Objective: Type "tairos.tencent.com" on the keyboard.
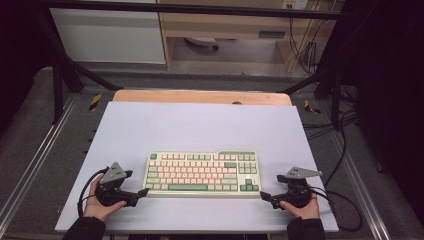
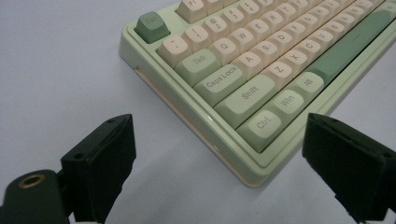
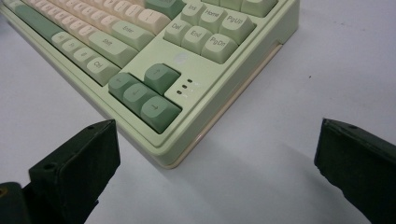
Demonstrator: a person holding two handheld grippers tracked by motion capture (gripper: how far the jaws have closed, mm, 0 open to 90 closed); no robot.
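A pale green keyboard [image 1: 202,174] with cream and green keys lies flat on the white board [image 1: 200,125], near its front middle. My left gripper [image 1: 144,192] points at the keyboard's front left corner. In the left gripper view the keyboard [image 2: 261,60] shows its Ctrl corner between the wide-apart jaws of my left gripper [image 2: 219,140], which is open and empty. My right gripper [image 1: 264,196] points at the front right corner. In the right gripper view my right gripper [image 3: 217,140] is open too, with the arrow-key corner of the keyboard [image 3: 140,42] just ahead of it.
The white board lies on a wooden table [image 1: 200,96] inside a black frame [image 1: 60,75]. Cables [image 1: 345,200] trail off the right edge. A cabinet [image 1: 107,35] and a desk stand beyond the table.
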